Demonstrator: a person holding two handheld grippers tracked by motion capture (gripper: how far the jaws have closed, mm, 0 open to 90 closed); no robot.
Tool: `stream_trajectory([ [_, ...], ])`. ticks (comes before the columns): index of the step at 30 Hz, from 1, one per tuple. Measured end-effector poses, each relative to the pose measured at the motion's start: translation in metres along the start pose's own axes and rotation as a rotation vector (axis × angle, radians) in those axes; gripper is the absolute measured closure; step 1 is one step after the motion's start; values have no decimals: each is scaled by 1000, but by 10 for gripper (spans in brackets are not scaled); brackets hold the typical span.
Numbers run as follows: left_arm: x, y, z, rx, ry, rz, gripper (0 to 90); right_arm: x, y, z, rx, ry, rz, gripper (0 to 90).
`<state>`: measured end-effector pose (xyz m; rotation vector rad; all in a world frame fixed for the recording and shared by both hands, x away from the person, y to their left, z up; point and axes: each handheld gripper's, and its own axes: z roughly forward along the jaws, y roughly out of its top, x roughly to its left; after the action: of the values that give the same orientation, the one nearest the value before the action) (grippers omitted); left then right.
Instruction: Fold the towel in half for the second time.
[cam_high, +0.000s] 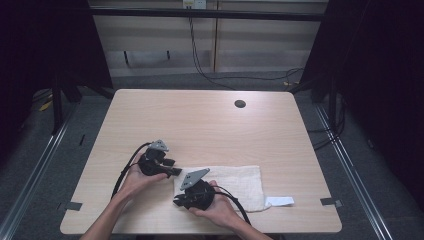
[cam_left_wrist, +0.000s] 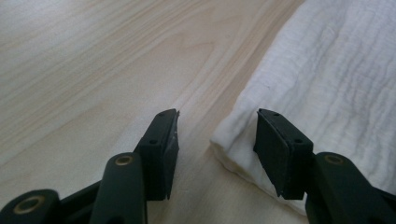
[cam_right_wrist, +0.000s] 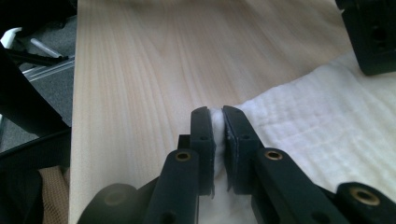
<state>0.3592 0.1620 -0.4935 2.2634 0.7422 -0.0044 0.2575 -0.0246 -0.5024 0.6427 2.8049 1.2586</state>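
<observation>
A white folded cloth (cam_high: 235, 180) lies flat on the near part of the wooden table (cam_high: 200, 120). My right gripper (cam_high: 176, 201) is at the cloth's near left corner and, in the right gripper view, is shut (cam_right_wrist: 218, 116) on a pinch of that corner of the cloth (cam_right_wrist: 317, 121). My left gripper (cam_high: 176, 170) is at the far left corner, low over the table. In the left gripper view it stands open (cam_left_wrist: 217, 122), with one jaw over bare wood and the other over the cloth's edge (cam_left_wrist: 336, 74). A jaw of the left gripper (cam_right_wrist: 369, 32) also appears at the top right of the right gripper view.
A white tag (cam_high: 280, 201) sticks out from the cloth's near right corner. A round cable hole (cam_high: 240, 104) sits at the table's far side. The table's left edge (cam_right_wrist: 77, 116) runs close to the right gripper. Dark frame rails flank the table.
</observation>
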Motion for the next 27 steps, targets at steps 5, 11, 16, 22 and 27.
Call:
stream_trajectory([
  [5, -6, 4, 0, -16, -5, 10, 550, -1, 0, 0, -2, 0, -10, 832],
  [11, -6, 3, 5, 27, -20, 26, 591, 0, 0, 0, -3, 2, 11, 831],
  [16, -8, 2, 5, 28, -37, 33, 637, -1, 1, 0, 0, 4, 14, 831],
  [22, -6, 1, 5, 37, -88, 20, 846, -2, -1, -1, -14, 19, 16, 848],
  [27, -5, 4, -1, -18, -124, -23, 852, -2, 0, -4, -32, 11, 33, 857],
])
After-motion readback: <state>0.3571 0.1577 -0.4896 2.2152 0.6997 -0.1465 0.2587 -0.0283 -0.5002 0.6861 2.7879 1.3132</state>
